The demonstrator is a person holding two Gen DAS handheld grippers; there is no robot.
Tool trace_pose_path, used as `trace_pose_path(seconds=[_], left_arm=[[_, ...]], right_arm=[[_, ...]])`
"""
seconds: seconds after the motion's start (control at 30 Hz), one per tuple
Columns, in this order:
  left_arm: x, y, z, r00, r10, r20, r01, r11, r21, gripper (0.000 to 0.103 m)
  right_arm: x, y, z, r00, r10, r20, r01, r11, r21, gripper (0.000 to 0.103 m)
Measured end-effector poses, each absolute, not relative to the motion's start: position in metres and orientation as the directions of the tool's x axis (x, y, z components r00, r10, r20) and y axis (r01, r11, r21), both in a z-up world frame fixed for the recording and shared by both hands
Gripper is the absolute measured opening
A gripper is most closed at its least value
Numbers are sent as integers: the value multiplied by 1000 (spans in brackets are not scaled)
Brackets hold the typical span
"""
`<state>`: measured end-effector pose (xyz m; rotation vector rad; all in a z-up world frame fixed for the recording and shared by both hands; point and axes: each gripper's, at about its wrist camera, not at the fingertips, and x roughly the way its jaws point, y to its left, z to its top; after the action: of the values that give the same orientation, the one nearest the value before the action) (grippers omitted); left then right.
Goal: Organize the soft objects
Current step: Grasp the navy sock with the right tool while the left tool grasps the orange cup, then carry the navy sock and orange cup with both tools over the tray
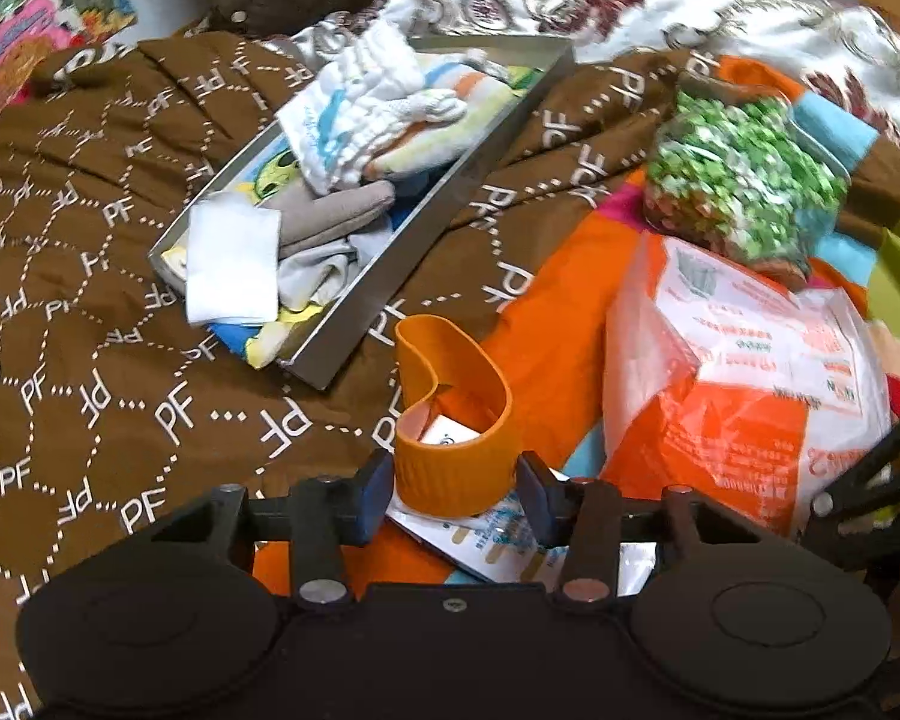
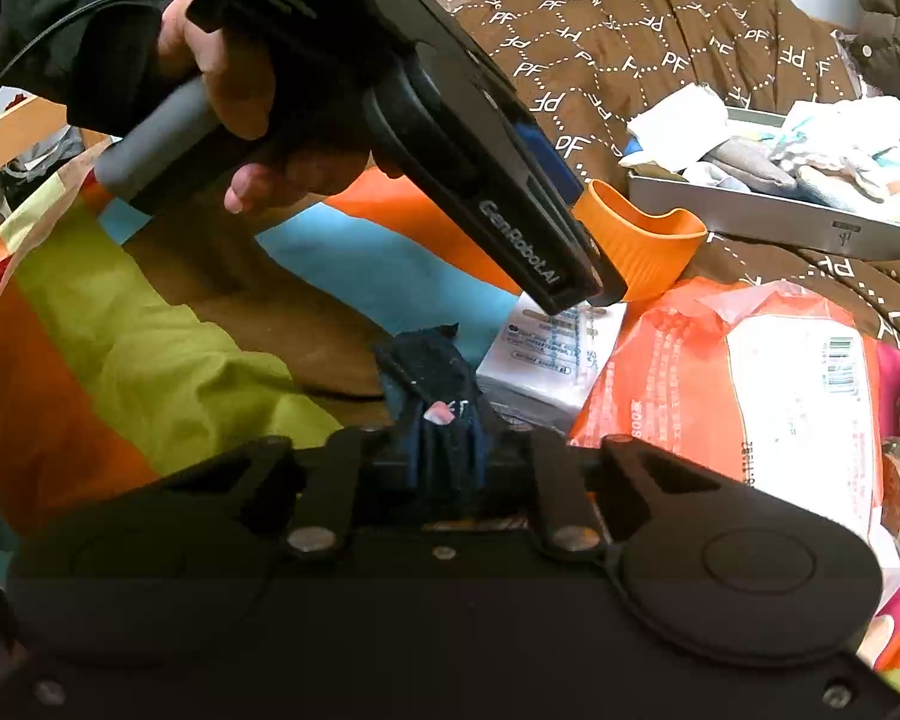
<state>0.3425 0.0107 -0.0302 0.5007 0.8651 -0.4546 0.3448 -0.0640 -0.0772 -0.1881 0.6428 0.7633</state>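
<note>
The left gripper (image 1: 456, 495) has an orange sleeve (image 1: 453, 420) between its two pads, jaws closed to the sleeve's width and pressing its ribbed sides; the soft ring is squashed into a heart shape with its open mouth facing up. From these jaws the metal tray (image 1: 426, 210) lies at about 11 o'clock, near but apart, its long axis running from 7 to 1 o'clock. The tray already holds white gloves (image 1: 384, 108), a grey cloth (image 1: 330, 213) and a folded white cloth (image 1: 231, 258) draped over its near end. I judge the sleeve is headed there, and the left hand is the nearer one.

The right gripper (image 2: 444, 450) is closed on a dark blue sock (image 2: 438, 378), which bunches upward out of the narrow gap. Seen from it, the tray (image 2: 780, 213) sits at roughly 2 o'clock, farther off, with the left gripper's body crossing between.

Everything rests on a rumpled brown quilt (image 1: 90, 240) and an orange, blue and green sheet (image 2: 150, 324). An orange plastic bag (image 1: 750, 396) and a packet of green sweets (image 1: 744, 180) crowd the 2 o'clock side.
</note>
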Motion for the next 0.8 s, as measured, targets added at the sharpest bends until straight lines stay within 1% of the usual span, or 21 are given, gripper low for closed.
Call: trace_pose_path(seconds=[0.07, 0.13, 0.23, 0.33, 0.43, 0.57, 0.7, 0.8], left_arm=[[345, 13, -28, 572, -173, -802, 542, 813, 211, 38], [347, 17, -26, 582, -166, -796, 509, 838, 198, 28], [350, 23, -23, 594, -165, -787, 473, 864, 175, 21], [348, 27, -15, 611, -180, -771, 451, 879, 152, 18], [345, 34, -2, 641, -205, -739, 430, 894, 125, 18], [344, 43, 15, 710, -231, -666, 379, 921, 85, 18], [355, 56, 27, 774, -243, -585, 307, 952, 11, 18], [374, 57, 32, 802, -246, -544, 300, 954, 13, 18]], right_arm=[[347, -61, -78, 548, 579, -604, -690, 721, 65, 4], [347, -60, -77, 559, 574, -599, -688, 724, 53, 2], [347, -60, -71, 580, 571, -582, -681, 731, 38, 1], [347, -60, -64, 600, 567, -565, -678, 735, 18, 1], [348, -63, -54, 632, 553, -543, -661, 750, -7, 1], [353, -66, -44, 676, 527, -515, -638, 769, -50, 0], [365, -65, -26, 722, 499, -479, -608, 788, -96, 0], [378, -65, -9, 761, 463, -454, -573, 808, -137, 0]])
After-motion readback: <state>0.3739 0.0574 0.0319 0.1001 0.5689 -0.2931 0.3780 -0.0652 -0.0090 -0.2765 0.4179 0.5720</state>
